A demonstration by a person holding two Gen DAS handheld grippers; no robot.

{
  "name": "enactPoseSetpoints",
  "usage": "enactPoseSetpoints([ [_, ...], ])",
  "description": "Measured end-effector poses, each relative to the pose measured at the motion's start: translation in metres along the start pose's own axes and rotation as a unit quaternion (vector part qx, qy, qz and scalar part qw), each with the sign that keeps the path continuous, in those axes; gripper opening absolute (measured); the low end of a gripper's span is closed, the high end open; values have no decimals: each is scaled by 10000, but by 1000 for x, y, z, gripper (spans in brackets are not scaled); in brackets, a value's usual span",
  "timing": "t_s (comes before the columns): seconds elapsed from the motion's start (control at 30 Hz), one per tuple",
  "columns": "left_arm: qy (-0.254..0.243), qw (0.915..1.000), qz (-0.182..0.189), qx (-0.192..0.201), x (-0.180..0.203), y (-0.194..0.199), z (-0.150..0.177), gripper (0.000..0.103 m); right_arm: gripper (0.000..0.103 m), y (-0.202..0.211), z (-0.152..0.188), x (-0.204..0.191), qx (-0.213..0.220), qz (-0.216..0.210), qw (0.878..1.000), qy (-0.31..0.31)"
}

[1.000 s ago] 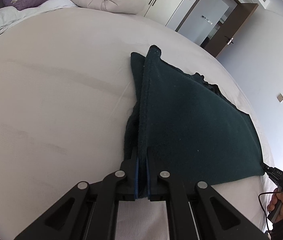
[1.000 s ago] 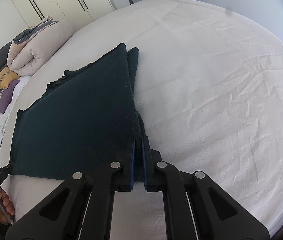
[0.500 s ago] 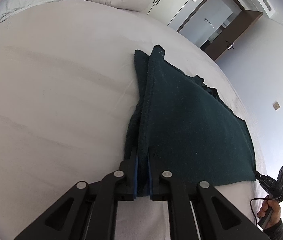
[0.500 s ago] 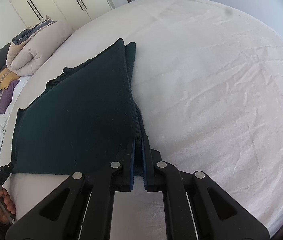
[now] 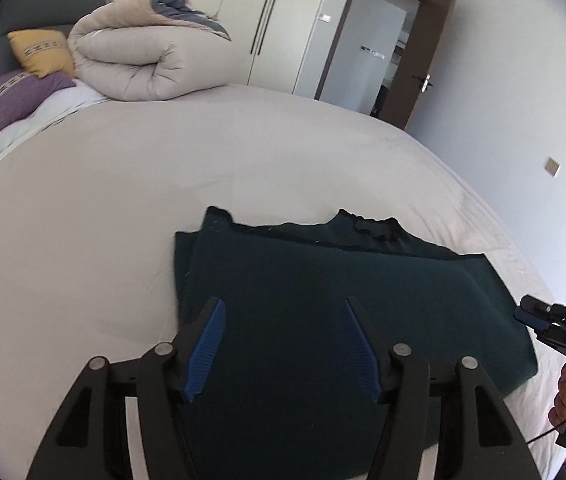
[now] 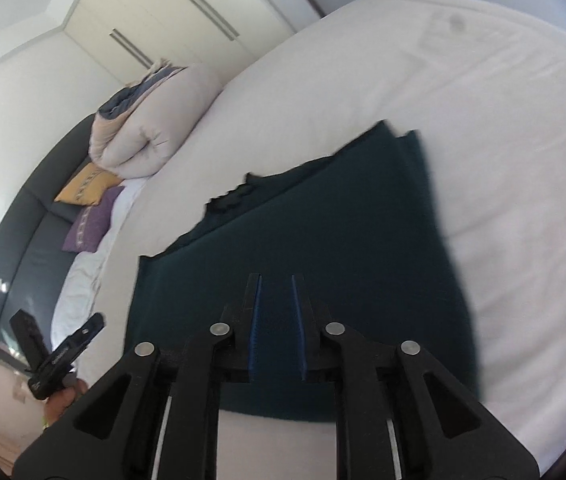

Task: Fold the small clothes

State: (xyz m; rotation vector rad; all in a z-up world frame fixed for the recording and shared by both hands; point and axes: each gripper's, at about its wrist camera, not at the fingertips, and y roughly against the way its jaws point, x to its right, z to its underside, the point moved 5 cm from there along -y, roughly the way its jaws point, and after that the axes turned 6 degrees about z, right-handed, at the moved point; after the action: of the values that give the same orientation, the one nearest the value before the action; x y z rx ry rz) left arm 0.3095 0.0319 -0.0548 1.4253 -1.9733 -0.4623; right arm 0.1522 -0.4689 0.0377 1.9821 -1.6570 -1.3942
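Observation:
A dark green garment (image 5: 323,280) lies folded flat on the white bed (image 5: 103,200); it also shows in the right wrist view (image 6: 343,232). My left gripper (image 5: 283,308) hovers over its near left part, jaws wide open and empty. My right gripper (image 6: 276,280) hovers over its near edge, jaws partly open and empty. The right gripper also shows at the garment's right edge in the left wrist view (image 5: 531,316), and the left gripper appears at the lower left of the right wrist view (image 6: 91,326).
A rolled beige duvet (image 5: 139,64), a yellow pillow (image 5: 43,52) and a purple pillow (image 5: 15,96) lie at the head of the bed. White wardrobes (image 5: 267,20) and an open brown door (image 5: 427,72) stand behind. The bed's edge (image 5: 515,240) runs right of the garment.
Both grippers have opened and let go of the garment's corners. The garment now lies flat on the bed, folded over. Both grippers have pulled back and tilted upward.

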Motion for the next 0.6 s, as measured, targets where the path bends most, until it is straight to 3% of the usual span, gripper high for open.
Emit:
enactPoseSetpoints([
  [0.03,-69,10000,-34,-26,4,-14,-6,62,72,-18,-2,-11,-100,-119,9999,-37],
  [0.07,-147,9998,-126,-61,6,-32,-13,62,79,-35,-3,-20,-189,-230,9995,-142],
  [0.17,-148,9988,-405,-234,-4,-70,-22,62,79,-84,-7,-46,-375,-655,9964,-395],
  [0.23,-30,9969,-553,-562,-25,-96,-14,62,79,-113,-13,-58,-514,-830,9944,-405],
  [0.27,94,9969,-468,-631,-33,-102,-8,62,77,-123,-15,-60,-543,-873,9939,-409],
  [0.3,372,9981,-146,-470,-43,-100,-5,62,73,-134,-20,-57,-542,-843,9940,-435],
  [0.37,640,9973,175,-321,-51,-94,-4,62,55,-144,-30,-43,-486,-923,9924,-659],
  [0.4,651,9971,215,-326,-51,-94,-4,62,41,-147,-36,-33,-466,-965,9909,-816],
  [0.43,618,9973,208,-327,-51,-95,-4,62,35,-147,-45,-16,-438,-1039,9881,-1046],
  [0.5,544,9979,156,-310,-48,-95,-4,62,30,-138,-57,25,-138,-990,9831,-1536],
  [0.53,510,9982,134,-285,-46,-95,-3,63,20,-128,-62,48,125,-1050,9791,-1736],
  [0.6,480,9984,194,-219,-44,-94,-2,69,15,-105,-66,87,502,-1137,9693,-2122],
])
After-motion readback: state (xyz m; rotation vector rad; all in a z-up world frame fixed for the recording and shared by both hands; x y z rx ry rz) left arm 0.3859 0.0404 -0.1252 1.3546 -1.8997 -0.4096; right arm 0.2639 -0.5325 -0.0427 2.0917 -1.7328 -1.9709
